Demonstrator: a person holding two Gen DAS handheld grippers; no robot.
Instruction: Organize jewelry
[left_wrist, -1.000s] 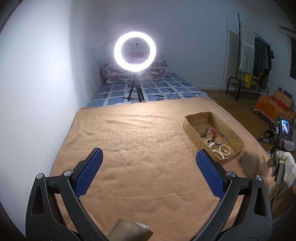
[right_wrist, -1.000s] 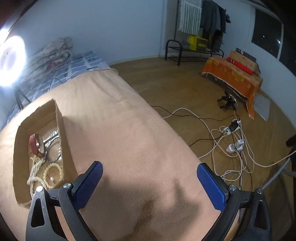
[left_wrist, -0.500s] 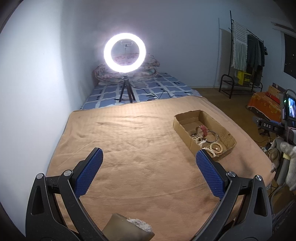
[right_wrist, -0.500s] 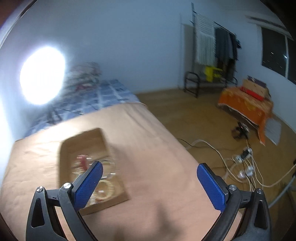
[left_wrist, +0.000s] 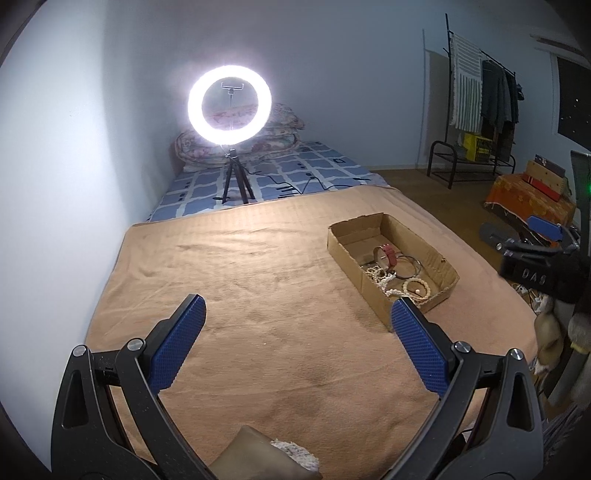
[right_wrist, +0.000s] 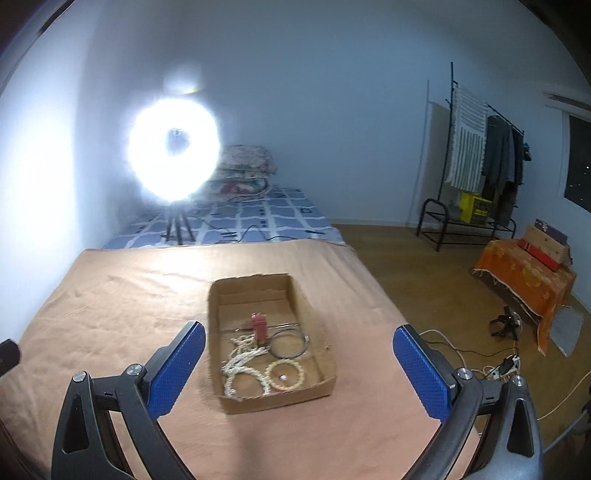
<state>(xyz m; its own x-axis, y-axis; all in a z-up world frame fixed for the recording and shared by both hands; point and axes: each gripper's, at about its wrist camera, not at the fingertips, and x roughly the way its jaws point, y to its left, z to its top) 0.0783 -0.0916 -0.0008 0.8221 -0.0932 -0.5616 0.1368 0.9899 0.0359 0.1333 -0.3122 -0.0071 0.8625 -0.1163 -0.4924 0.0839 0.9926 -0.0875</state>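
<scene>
The left gripper (left_wrist: 297, 314) is held above the near part of a tan blanket (left_wrist: 240, 295), with its blue pads spread wide and nothing between them. The right gripper (right_wrist: 297, 341) is also wide apart and empty; it hangs over the blanket, and in its own view a shallow cardboard box (right_wrist: 218, 306) lies between the two pads, a little further away. In the left wrist view the right gripper (left_wrist: 532, 240) shows at the right edge, beside the bed.

The cardboard box (left_wrist: 340, 247) rests on the blanket, toward its right side. The jewelry is all inside it, gathered in the nearer half. Closest to the near wall are a cream bead bracelet (right_wrist: 285, 376) and a white pearl strand (right_wrist: 240, 363), lying just beside each other. Behind them is a thin dark wire bangle (right_wrist: 290, 341), and next to it a red watch strap (right_wrist: 259, 325) stands up. The far half of the box shows only bare cardboard.

Beyond the blanket there is a blue checked sheet (left_wrist: 280, 173), where a lit ring light (left_wrist: 231, 101) stands on a small tripod. Folded quilts (left_wrist: 284, 125) are piled behind it at the wall. On the right, over the wooden floor, stands a clothes rack (right_wrist: 476, 155), with an orange-covered piece of furniture (right_wrist: 521, 273) near it and white cables (right_wrist: 491, 365) nearer on the floor.
</scene>
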